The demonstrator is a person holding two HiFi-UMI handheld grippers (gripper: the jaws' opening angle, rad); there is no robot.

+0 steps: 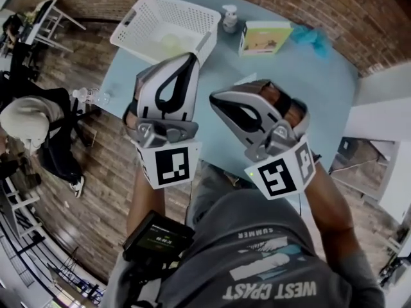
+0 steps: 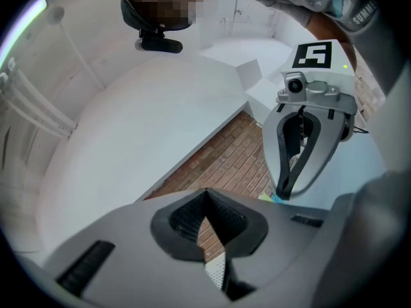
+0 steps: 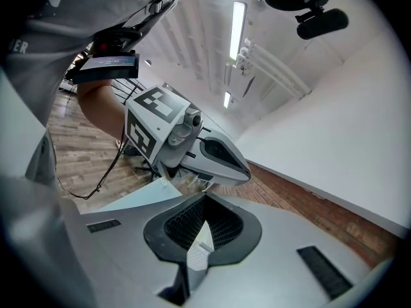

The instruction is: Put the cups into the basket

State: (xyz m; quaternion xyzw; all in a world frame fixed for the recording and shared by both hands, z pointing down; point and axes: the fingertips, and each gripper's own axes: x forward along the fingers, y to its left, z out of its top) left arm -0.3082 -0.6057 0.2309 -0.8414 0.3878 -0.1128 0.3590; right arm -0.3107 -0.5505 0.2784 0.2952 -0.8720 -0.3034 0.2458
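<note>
The white mesh basket (image 1: 138,19) stands at the far left of the light blue table (image 1: 302,82). A pale round shape like a cup (image 1: 172,42) lies inside it. Both grippers are raised close to the head camera, above the table's near edge. My left gripper (image 1: 191,58) points toward the basket's near corner, jaws shut with nothing held. My right gripper (image 1: 214,97) points left toward the other one and is shut and empty too. The left gripper view shows its own closed jaws (image 2: 207,226) and the right gripper (image 2: 308,140) opposite. The right gripper view shows its closed jaws (image 3: 202,233) and the left gripper (image 3: 192,149).
A small pump bottle (image 1: 229,18), a yellow-green box (image 1: 264,37) and a blue cloth (image 1: 311,38) sit at the table's far side. Clear glassware (image 1: 90,96) stands at the left edge. A person (image 1: 32,124) sits at left on the wooden floor.
</note>
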